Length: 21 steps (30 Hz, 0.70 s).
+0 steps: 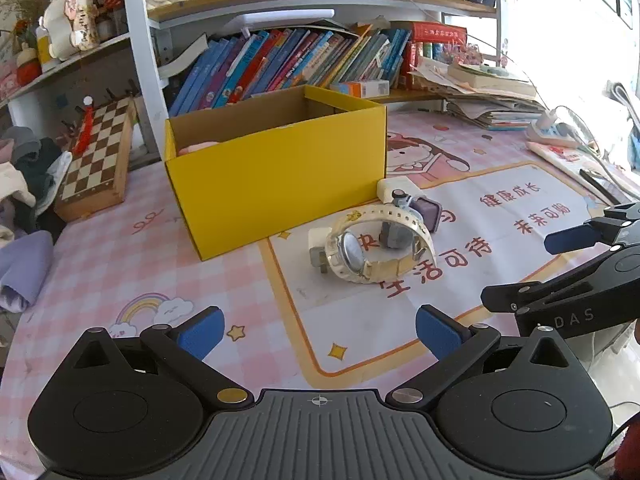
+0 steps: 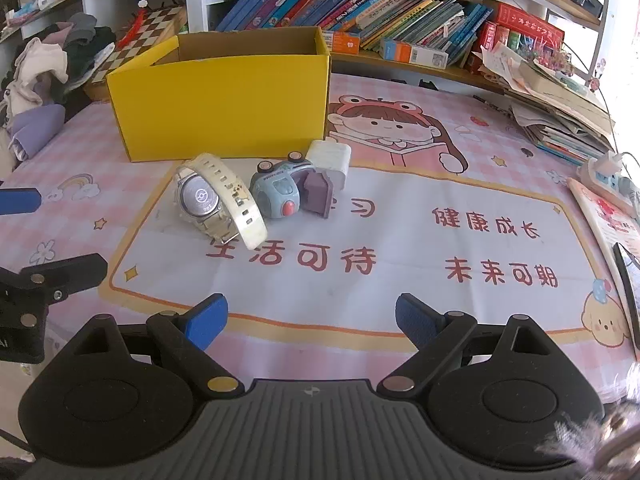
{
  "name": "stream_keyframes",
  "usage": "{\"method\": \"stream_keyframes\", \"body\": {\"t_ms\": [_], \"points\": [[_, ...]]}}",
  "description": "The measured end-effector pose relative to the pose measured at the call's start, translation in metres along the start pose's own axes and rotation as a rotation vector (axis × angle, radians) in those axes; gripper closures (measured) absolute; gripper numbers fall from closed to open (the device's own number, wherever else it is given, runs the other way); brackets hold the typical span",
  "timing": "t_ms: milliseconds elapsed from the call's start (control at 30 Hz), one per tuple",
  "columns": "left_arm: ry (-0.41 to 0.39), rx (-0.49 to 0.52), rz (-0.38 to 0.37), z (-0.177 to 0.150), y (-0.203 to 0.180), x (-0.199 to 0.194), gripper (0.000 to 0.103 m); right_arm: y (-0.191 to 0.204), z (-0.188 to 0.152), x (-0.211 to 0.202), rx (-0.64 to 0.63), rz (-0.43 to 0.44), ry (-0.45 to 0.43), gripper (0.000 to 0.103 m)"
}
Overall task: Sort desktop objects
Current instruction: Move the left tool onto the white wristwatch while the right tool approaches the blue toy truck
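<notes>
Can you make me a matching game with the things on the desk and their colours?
Things:
1. box
2. watch strap
3. toy car
4. little case

Colours:
A. purple
B. light blue
C. yellow
D. cream white

Pairs: 1-C, 2-D, 3-B, 4-A

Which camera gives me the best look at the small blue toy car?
The right wrist view: the small blue toy car shows its whole rounded body, wheels and red button, between the translucent cream wristwatch and the purple block. In the left wrist view the watch strap hides most of the car.
</notes>
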<state>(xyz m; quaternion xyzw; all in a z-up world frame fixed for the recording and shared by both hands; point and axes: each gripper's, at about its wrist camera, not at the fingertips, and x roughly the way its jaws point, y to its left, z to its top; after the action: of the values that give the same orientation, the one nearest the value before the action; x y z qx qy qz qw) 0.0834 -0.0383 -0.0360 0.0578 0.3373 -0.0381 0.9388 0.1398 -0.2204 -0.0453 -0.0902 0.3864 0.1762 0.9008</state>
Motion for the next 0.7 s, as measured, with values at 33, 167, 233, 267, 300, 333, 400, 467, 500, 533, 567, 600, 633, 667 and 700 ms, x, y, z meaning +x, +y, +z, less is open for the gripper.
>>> {"method": "stream_keyframes", "body": {"t_ms": [33,167,233,267,300,333,400,467,500,533,567,600,633,667,700], "points": [[-0.001,0.002,-0.002,0.001,-0.001,0.001,0.0,0.0,0.001,0.0,-0.001,0.002,-0.001,0.012],[-0.004,0.011,-0.009,0.004,-0.004,0.007,0.0,-0.002,0.006,0.003,-0.016,0.016,-0.005,0.013],[-0.006,0.016,-0.013,0.006,-0.005,0.01,0.0,-0.002,0.008,0.006,-0.026,0.022,-0.002,0.014],[-0.007,0.018,-0.014,0.007,-0.006,0.011,0.0,-0.003,0.009,0.008,-0.029,0.026,0.0,0.015],[-0.008,0.02,-0.016,0.008,-0.006,0.013,0.001,-0.003,0.011,0.009,-0.032,0.03,0.002,0.015],[-0.008,0.023,-0.018,0.009,-0.007,0.014,0.001,-0.004,0.012,0.011,-0.035,0.034,0.004,0.015],[-0.01,0.027,-0.021,0.01,-0.009,0.017,0.001,-0.006,0.016,0.014,-0.04,0.036,0.001,0.017],[-0.01,0.034,-0.026,0.012,-0.011,0.021,0.001,-0.007,0.019,0.015,-0.041,0.03,-0.01,0.017],[-0.009,0.039,-0.03,0.013,-0.012,0.024,0.001,-0.009,0.021,0.015,-0.041,0.028,-0.014,0.017],[-0.008,0.044,-0.033,0.014,-0.013,0.026,0.001,-0.01,0.023,0.016,-0.04,0.026,-0.018,0.017],[-0.007,0.049,-0.036,0.016,-0.015,0.029,0.001,-0.011,0.025,0.017,-0.042,0.024,-0.017,0.017],[-0.006,0.054,-0.039,0.017,-0.016,0.032,0.001,-0.013,0.026,0.019,-0.044,0.021,-0.016,0.017],[-0.005,0.059,-0.042,0.018,-0.017,0.035,0.001,-0.014,0.028,0.02,-0.046,0.019,-0.015,0.017],[-0.004,0.065,-0.046,0.019,-0.019,0.037,0.001,-0.015,0.029,0.021,-0.047,0.014,-0.015,0.017],[-0.003,0.07,-0.049,0.02,-0.02,0.04,0.001,-0.017,0.031,0.021,-0.047,0.007,-0.018,0.017]]}}
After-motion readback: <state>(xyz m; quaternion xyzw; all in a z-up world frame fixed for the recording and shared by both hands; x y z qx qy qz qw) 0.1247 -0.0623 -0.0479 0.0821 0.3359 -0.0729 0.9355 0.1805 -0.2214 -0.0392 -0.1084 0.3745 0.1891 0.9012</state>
